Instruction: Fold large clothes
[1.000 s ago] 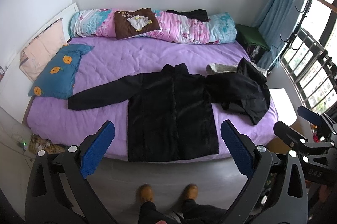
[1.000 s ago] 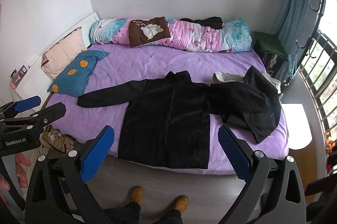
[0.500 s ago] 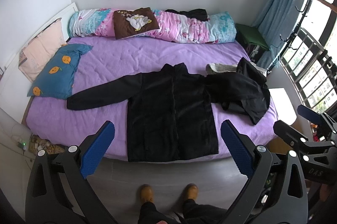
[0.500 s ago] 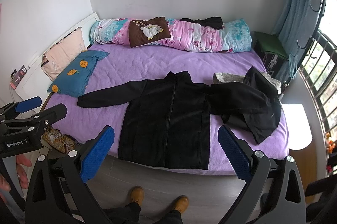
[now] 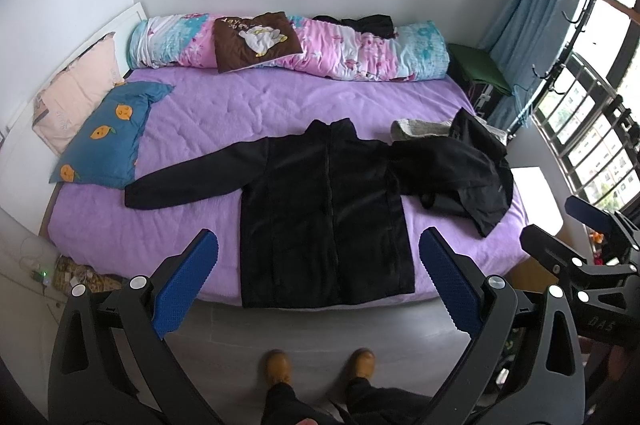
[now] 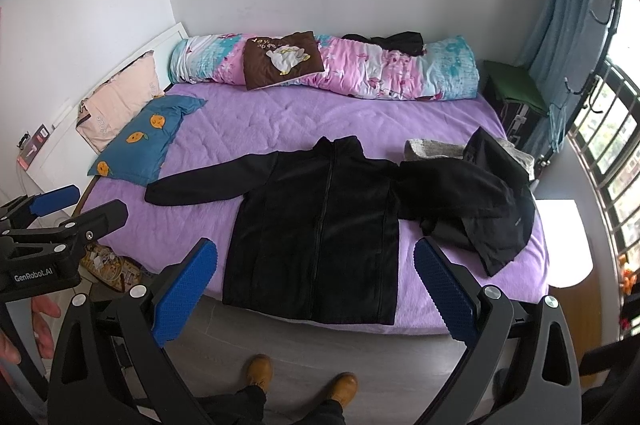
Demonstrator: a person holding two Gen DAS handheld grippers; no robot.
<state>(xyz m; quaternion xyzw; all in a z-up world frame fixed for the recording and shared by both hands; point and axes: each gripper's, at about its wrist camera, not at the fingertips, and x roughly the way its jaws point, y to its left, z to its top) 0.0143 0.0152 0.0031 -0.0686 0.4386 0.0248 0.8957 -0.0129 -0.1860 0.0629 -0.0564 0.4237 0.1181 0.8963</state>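
Note:
A black zip jacket (image 5: 324, 213) lies flat, front up, on the purple bed (image 5: 248, 113), hem at the near edge, left sleeve stretched out to the left. Its right sleeve runs under a crumpled black garment (image 5: 476, 177). The jacket also shows in the right wrist view (image 6: 320, 229), with the crumpled garment (image 6: 492, 209) to its right. My left gripper (image 5: 318, 283) is open and empty, held above the floor short of the bed. My right gripper (image 6: 316, 287) is open and empty too, at the same distance.
A rolled floral quilt (image 5: 320, 45) with a brown cushion lies along the far wall. A blue pillow (image 5: 108, 137) and a pink one lie at the left. A grey folded cloth (image 5: 420, 127) lies behind the crumpled garment. The person's brown shoes (image 5: 320, 365) stand on the floor.

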